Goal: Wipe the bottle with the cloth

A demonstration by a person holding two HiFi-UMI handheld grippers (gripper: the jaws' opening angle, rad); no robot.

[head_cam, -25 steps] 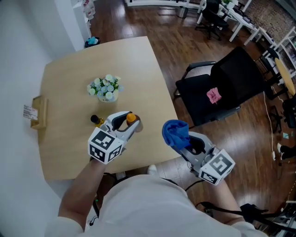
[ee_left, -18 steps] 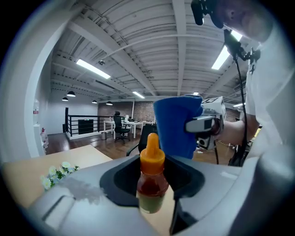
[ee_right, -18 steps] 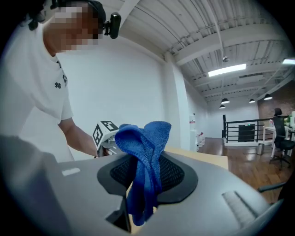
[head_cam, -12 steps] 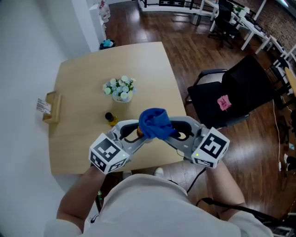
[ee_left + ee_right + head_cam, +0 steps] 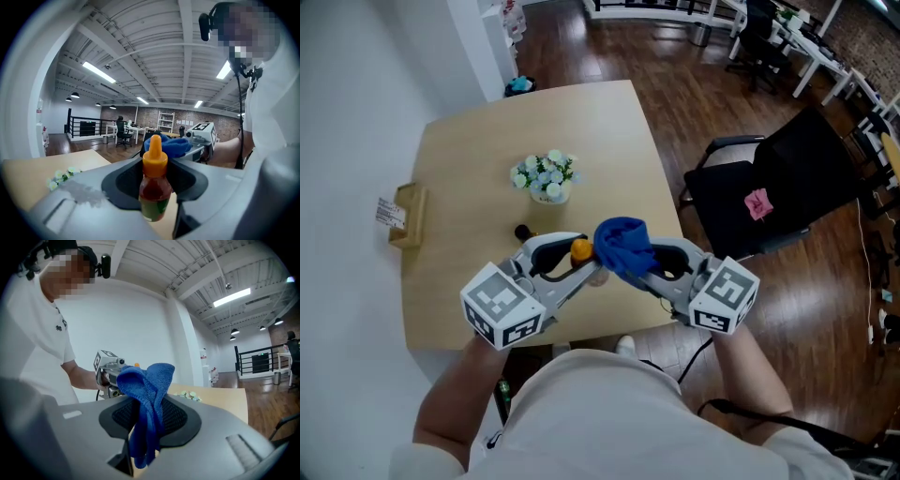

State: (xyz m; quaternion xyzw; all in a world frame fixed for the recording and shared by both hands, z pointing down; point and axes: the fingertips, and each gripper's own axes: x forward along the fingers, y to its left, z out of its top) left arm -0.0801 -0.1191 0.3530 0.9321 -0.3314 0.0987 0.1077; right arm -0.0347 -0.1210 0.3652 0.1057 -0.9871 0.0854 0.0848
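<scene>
Left gripper (image 5: pixel 586 265) — jaws clamped on sauce bottle (image 5: pixel 153 187), orange cap up, held above near edge of table (image 5: pixel 469 159). Right gripper (image 5: pixel 623 267) — jaws pinched on bunched blue cloth (image 5: pixel 146 404), just beside bottle's cap above same table edge; contact not discernible. Flower pot (image 5: pixel 546 178) at table's middle; wooden holder (image 5: pixel 405 217) at its left edge.

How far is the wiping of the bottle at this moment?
Done: the left gripper is shut on the bottle, the right gripper on the blue cloth, both above the table. In hand: the cloth sits beside the bottle's orange cap; contact is unclear. Left: the wiping of the body itself.
</scene>
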